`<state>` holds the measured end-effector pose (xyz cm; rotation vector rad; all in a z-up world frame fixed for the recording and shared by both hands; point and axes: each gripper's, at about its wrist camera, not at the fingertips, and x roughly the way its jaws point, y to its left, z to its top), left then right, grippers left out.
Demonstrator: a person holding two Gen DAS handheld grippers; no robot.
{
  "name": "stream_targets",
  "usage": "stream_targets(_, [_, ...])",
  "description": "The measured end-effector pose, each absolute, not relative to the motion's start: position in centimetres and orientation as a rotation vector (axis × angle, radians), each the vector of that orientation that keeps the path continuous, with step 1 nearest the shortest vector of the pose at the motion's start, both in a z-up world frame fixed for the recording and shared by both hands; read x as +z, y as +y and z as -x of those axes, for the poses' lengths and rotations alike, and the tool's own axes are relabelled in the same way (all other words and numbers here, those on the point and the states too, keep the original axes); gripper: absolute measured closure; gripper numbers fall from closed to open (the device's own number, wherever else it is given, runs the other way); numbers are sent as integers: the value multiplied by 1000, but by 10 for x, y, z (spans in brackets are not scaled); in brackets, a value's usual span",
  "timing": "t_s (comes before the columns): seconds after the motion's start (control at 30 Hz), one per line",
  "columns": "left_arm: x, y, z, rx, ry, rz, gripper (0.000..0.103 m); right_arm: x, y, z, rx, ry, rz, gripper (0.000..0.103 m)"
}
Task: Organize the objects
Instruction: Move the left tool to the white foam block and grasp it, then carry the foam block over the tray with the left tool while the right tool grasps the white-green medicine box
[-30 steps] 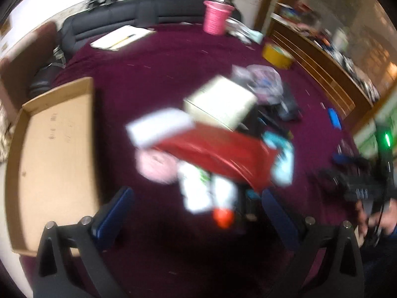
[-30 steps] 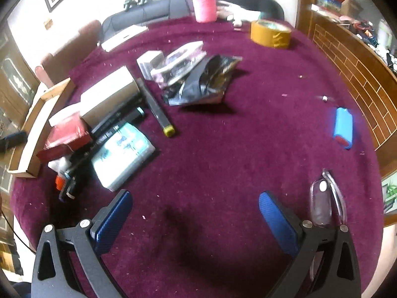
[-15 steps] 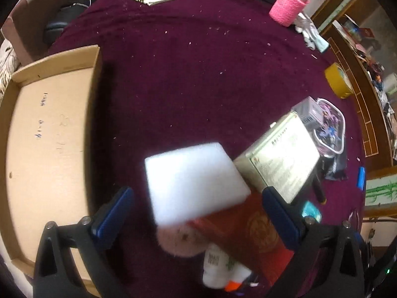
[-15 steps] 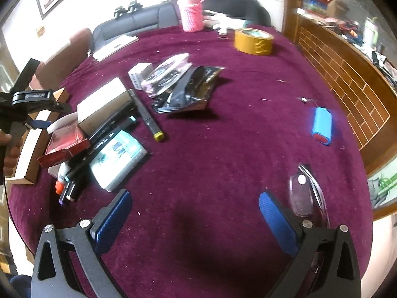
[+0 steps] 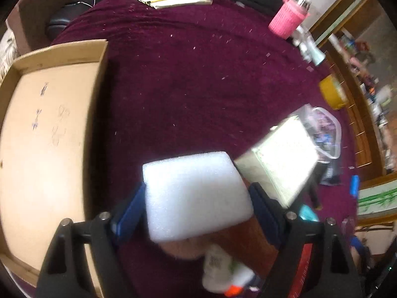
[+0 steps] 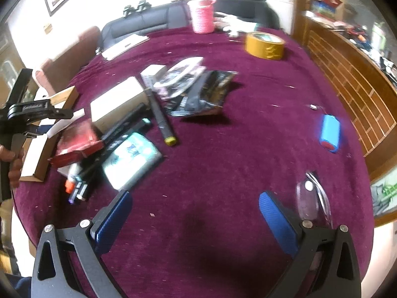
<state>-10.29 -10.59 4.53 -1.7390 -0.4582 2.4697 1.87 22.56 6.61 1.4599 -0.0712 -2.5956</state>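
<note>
- Two tongs are mine; going left to right, the cardboard tray [image 5: 47,134] comes first, lying open at the left with its floor bare. I judge it the place for what I carry.
- Next, my left gripper [image 5: 196,203] is clamped on the white foam block [image 5: 196,193], one blue pad on each side face. The block sits level between them, above the maroon tablecloth [image 5: 198,74] and just right of the tray's wall.
- To do this step well, I think I should keep the squeeze light, since foam will likely dent and spring. I should carry it left over the wall and set it flat in a corner, so room is left for the rest.
- Below and right of the block lies the pile: a red packet [image 6: 77,139], a glue bottle [image 5: 223,273] and a pale box [image 5: 280,159]. Lifting straight up first should avoid dragging them.
- In the right wrist view, my left hand [image 6: 11,164] grips its handle at the far left, with the tool pointing in over the tray's near end.
- My right gripper [image 6: 196,216] hangs wide open and empty above bare cloth at the near edge, with a clear pouch [image 6: 310,203] just beside its right finger and a blue case [image 6: 330,134] farther right.
</note>
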Motion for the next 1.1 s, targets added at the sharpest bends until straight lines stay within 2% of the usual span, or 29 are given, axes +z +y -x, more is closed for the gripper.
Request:
stream_targets(0.13, [71,-114,72,2528,-444,1627,21,83,213,-2,-2531,-148,-1445,0])
stream_targets(0.43, [103,-134,17,2651,-358,1496,20,110,158,68,-2334,-478,-1555,0])
stream_targets(0.77, [115,-165,-8,2732,-331,1422,20,74,118,133,-2225,-922,-1821,0])
stream_targets(1.1, [113,-205,-12,2749,-324,1409,20,45,85,156,-2247,-1065,-1959,0])
